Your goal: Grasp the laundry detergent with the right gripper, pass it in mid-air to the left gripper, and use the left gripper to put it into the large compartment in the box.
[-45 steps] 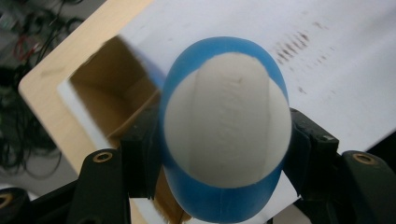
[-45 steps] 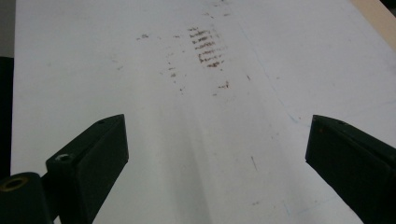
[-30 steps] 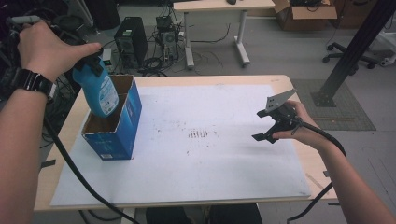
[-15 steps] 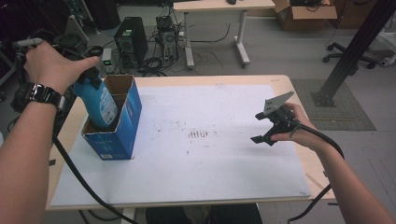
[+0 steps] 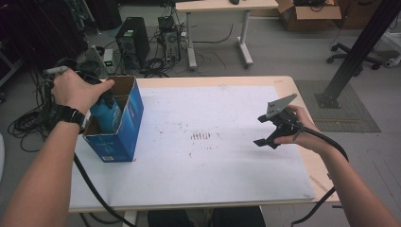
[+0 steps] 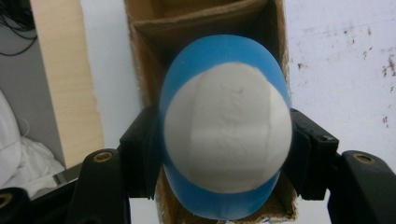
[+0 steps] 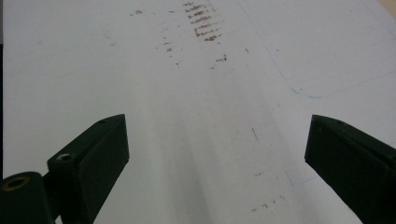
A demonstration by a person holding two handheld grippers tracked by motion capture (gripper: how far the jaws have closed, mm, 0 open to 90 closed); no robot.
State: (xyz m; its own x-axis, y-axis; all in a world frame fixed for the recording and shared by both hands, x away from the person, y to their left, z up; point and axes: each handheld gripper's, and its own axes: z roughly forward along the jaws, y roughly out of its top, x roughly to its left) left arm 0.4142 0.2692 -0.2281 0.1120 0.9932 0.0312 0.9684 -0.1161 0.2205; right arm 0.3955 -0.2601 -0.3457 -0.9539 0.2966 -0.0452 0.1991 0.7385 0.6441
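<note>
The left gripper point(image 6: 224, 154) is clamped on a blue bottle point(image 6: 224, 126), one black jaw pressed against each side of its rounded body. In the left gripper view the bottle sits squarely between the jaws, its pale, whitish end point(image 6: 227, 137) turned toward the camera and the blue rim showing all around it. Beyond the bottle lies the open top of a cardboard box point(image 6: 205, 18), with brown inner walls and a flap across its upper part.

From the high view the left hand point(image 5: 78, 90) is over that box point(image 5: 126, 127), which is blue outside and stands near the left edge of the table point(image 5: 283, 85) on a white sheet point(image 5: 213, 179). The bottle point(image 5: 108, 116) is partly inside the box's opening, its blue body showing above the near wall. Whether its lower end touches the box floor is hard to say, as the walls hide it.

The right gripper point(image 7: 215, 154) is well apart from the box, over the right part of the sheet. Its jaws stand wide apart with nothing between them, only the white sheet and some small brown marks point(image 7: 203, 21) on it. In the high view the right hand point(image 5: 293, 130) holds the gripper above the table.
</note>
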